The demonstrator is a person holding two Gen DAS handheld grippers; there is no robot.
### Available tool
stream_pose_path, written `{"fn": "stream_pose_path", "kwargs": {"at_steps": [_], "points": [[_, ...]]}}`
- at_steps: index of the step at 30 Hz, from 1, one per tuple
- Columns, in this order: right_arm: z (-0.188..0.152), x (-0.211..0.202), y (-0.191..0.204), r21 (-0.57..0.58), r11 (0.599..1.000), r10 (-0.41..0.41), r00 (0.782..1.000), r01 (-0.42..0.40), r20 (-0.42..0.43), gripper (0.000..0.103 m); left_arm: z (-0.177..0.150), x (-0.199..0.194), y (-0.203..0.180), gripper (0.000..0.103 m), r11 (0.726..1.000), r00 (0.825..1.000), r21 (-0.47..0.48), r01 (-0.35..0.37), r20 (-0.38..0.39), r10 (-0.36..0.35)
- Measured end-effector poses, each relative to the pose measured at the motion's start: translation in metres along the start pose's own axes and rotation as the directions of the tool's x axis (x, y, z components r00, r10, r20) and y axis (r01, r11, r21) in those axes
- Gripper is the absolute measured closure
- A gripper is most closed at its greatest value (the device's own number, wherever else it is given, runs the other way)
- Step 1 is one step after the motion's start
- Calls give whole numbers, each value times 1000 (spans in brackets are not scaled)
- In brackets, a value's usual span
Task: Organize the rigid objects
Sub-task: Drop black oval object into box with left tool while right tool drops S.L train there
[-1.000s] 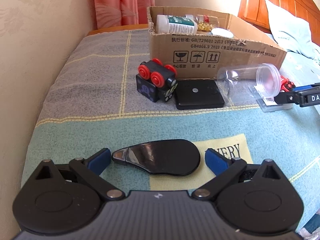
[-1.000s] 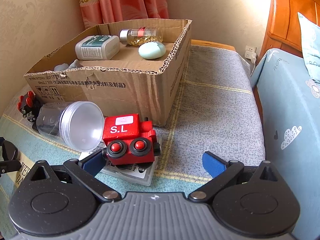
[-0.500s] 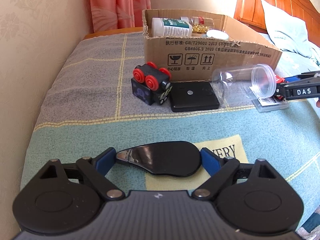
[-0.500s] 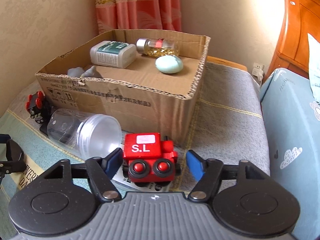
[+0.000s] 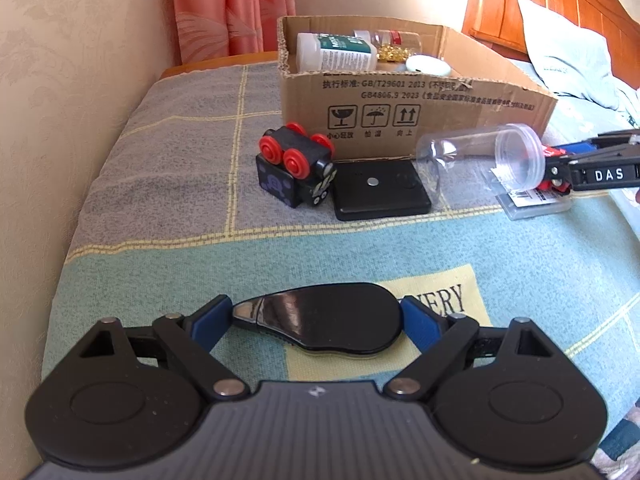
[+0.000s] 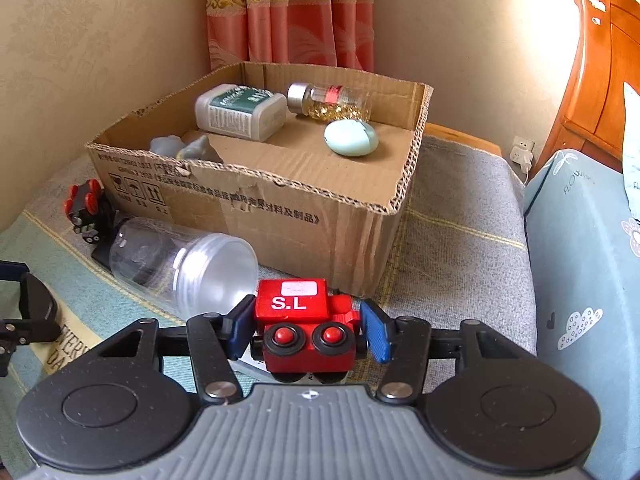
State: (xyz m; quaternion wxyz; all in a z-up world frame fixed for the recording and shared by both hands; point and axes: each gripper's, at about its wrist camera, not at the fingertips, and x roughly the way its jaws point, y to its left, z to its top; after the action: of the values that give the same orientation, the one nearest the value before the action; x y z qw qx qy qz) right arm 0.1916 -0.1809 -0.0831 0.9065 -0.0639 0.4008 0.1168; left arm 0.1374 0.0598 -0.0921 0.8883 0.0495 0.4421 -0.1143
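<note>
Right claw (image 6: 306, 328) has just been closing, and its blue pads now pinch the red toy train (image 6: 306, 330) from both sides. Left claw (image 5: 316, 318) sits around the flat black thing (image 5: 324, 318) on the blanket (image 5: 160, 248). Its pads look like they touch both ends, so I think it is holding it. Its jaws closed in a bit a moment ago and then stopped.

I think the job is about half done. Four things lie inside the cardboard box (image 6: 280, 216): one white bottle (image 6: 240, 112), one small glass bottle (image 6: 330, 100) with yellow bits in it, one pale green egg shape (image 6: 351, 138), and one grey lumpy thing (image 6: 184, 148) in the corner that I cannot make out.

Six things are not in the box. The red train is one, low down in front of the box. The flat black thing is one too, on the blanket well away from the box. Next come one black toy car (image 5: 296, 172) with red wheels, tipped on its side, one flat black square (image 5: 380, 190) just beside it, one clear plastic jar (image 6: 184, 264) lying down, and one flat clear packet (image 5: 532, 202) under the red train. All of these sit close to the front of the box.

Both claws look ready to lift, and I guess the box comes next
</note>
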Motion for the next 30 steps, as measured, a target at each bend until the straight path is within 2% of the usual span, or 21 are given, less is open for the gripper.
{"fn": "stream_pose_path", "kwargs": {"at_steps": [9,15,30], "points": [[1,-9,4,-53,999,0,1000,-1,-14,42,2,-5,-4,13,999,1000,32,9,-17,-8],[-7,-6,2,-35,999,22,998,-24,-53,43,0,-4,-5,13,999,1000,35,9,-30,-8],[-9,-15,4,-46,999,19,999,-21,-37,47,6,-12,-9,13,999,999,46,25,-24,-24]]}}
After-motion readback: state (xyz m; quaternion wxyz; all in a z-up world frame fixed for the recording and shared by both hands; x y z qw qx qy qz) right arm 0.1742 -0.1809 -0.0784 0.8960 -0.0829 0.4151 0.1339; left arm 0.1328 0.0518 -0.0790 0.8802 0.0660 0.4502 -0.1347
